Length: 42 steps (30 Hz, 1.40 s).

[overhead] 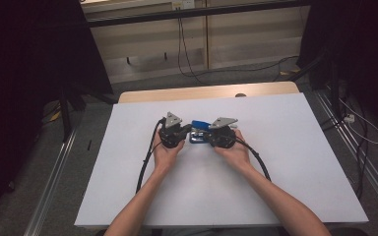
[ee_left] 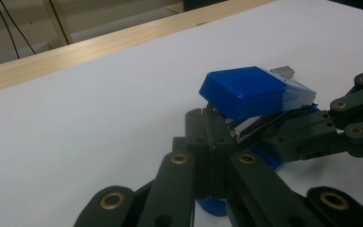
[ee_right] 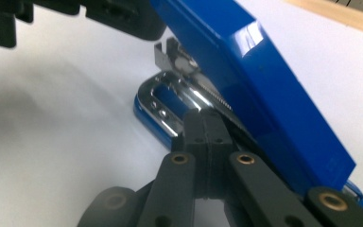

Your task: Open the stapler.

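Observation:
A blue stapler [overhead: 199,129] lies mid-table with its blue lid [ee_left: 246,90] swung up off the chrome base [ee_right: 163,106]. My left gripper [overhead: 189,132] comes in from the left. Its jaws are shut, with the tips [ee_left: 211,118] tucked under the raised lid against the metal magazine. My right gripper [overhead: 207,133] comes in from the right. Its jaws are also shut, and their tips [ee_right: 207,118] rest on the magazine's toothed staple rail beside the lid [ee_right: 264,85]. I cannot tell whether either pair pinches the metal. In the left gripper view the right gripper [ee_left: 246,136] points in from the right.
The white table top [overhead: 275,147] spreads out on all sides of the stapler, with a wooden strip [overhead: 206,92] along its far edge. Cables [overhead: 145,162] trail from both grippers toward the person. Dark stands and floor cables flank the table.

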### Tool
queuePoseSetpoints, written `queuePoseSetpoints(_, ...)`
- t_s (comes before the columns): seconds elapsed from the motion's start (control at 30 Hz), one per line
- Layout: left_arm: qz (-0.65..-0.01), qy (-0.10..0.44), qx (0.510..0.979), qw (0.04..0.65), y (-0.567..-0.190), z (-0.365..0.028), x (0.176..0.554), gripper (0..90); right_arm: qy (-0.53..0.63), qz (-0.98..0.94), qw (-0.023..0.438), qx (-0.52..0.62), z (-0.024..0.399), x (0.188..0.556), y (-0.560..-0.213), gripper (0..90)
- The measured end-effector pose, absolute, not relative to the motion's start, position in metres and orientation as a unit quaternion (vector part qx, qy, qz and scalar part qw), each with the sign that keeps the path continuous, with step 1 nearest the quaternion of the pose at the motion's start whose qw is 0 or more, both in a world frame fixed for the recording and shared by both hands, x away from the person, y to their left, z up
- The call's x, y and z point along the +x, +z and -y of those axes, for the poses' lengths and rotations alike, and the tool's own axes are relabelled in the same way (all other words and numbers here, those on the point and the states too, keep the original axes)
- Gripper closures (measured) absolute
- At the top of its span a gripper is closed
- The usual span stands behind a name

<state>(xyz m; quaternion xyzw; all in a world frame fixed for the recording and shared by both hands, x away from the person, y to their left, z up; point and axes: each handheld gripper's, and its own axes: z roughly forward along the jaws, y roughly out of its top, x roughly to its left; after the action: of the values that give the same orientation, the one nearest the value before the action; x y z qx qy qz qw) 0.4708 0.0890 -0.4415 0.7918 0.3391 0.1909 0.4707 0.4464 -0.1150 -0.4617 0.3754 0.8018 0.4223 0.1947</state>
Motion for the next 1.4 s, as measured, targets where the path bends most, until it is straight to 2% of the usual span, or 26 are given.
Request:
queuePoseSetpoints(0.9, -0.337, 0.193, 0.792, 0.472, -0.441, -0.089, 0.472, 90.0, 0.446, -0.786, 0.223, 0.364, 0.084, 0.446, -0.454, 90.0)
queuePoseSetpoints(1.4, -0.335, 0.192, 0.788, 0.479, -0.441, -0.089, 0.473, 90.0, 0.445, -0.773, 0.249, 0.377, 0.084, 0.446, -0.455, 90.0)
